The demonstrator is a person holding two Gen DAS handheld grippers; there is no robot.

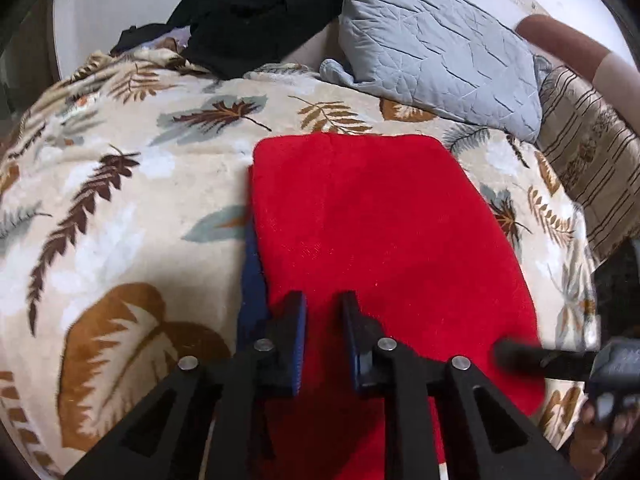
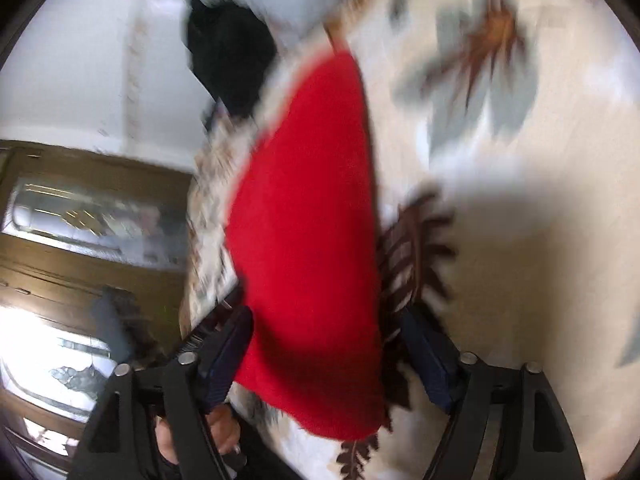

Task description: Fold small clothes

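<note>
A red fleece cloth lies folded flat on the leaf-patterned blanket, with a blue edge showing along its left side. My left gripper stands over the cloth's near edge with its jaws narrow, and red fabric fills the gap between the pads. In the blurred right wrist view the same red cloth runs away from me. My right gripper straddles its near corner with jaws wide; the right pad stands clear of the fabric. Its black finger shows at the cloth's right edge.
A grey quilted pillow and a pile of black clothes lie at the back of the bed. A striped cushion sits at the right, a person's arm above it. A wooden cabinet stands beside the bed.
</note>
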